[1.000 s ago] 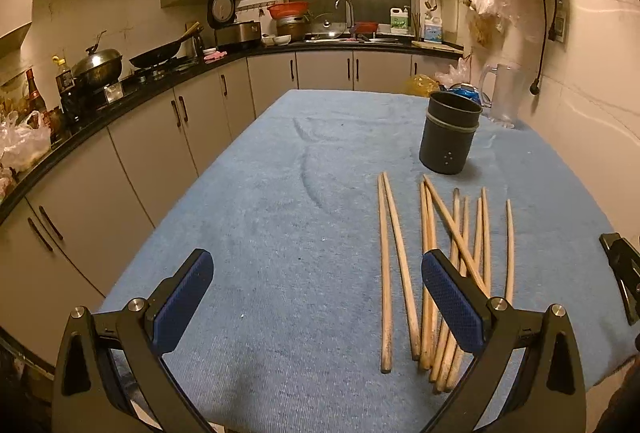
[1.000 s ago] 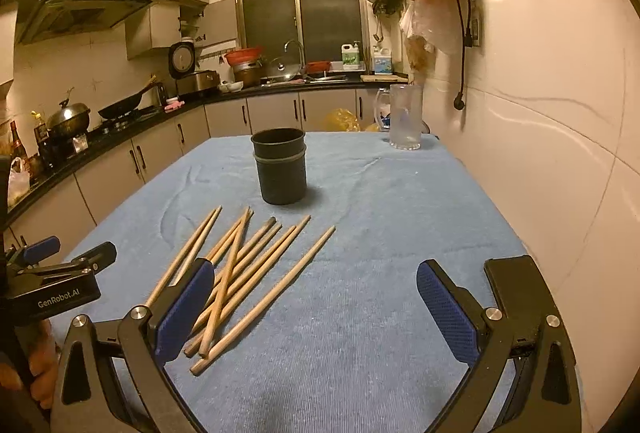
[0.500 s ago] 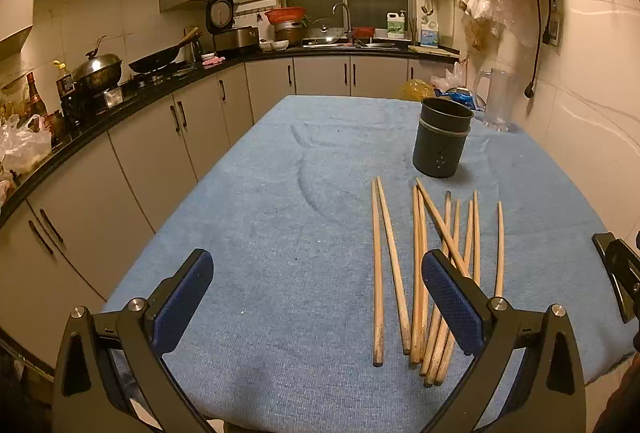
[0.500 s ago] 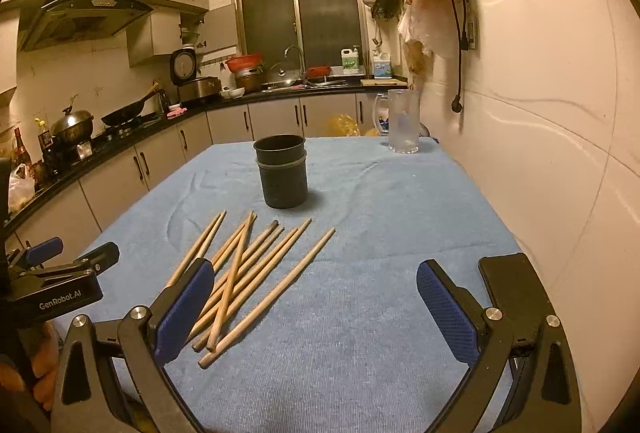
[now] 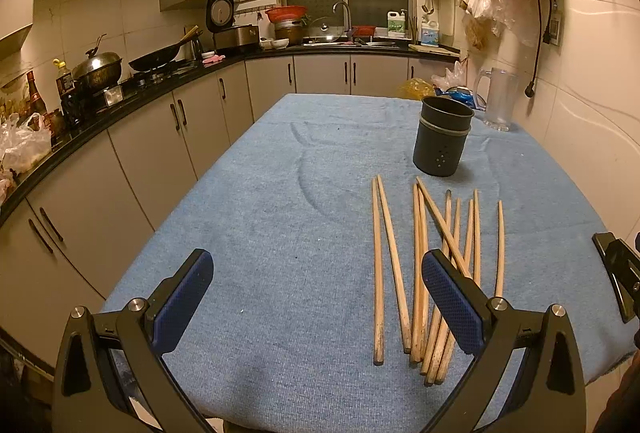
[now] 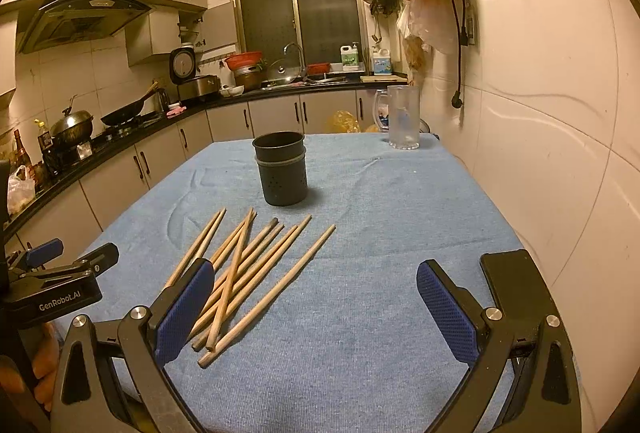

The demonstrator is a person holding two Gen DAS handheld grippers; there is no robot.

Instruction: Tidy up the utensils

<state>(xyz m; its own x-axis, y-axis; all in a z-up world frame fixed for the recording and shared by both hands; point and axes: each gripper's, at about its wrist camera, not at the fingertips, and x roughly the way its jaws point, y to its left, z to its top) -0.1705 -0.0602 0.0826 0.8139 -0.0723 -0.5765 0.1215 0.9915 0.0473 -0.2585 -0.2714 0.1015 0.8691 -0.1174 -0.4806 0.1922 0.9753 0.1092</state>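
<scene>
Both grippers have drawn back from the table since a second ago, the left gripper [image 5: 316, 303] and right gripper [image 6: 314, 307] each spread wide and empty — the wooden chopsticks [image 6: 248, 273] lie loose on the blue cloth [image 6: 380, 233], just before the dark holder [image 6: 282, 169].

Both wrist views low at table's near edge, facing window; share chopsticks [image 5: 420, 265].

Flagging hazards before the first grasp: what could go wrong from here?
The chopsticks lie crossed and overlapping, so an open gripper closing on one may drag or lift its neighbours. Their near ends reach toward the table edge, so a nudge might roll one off. The holder stands free and could tip.
</scene>
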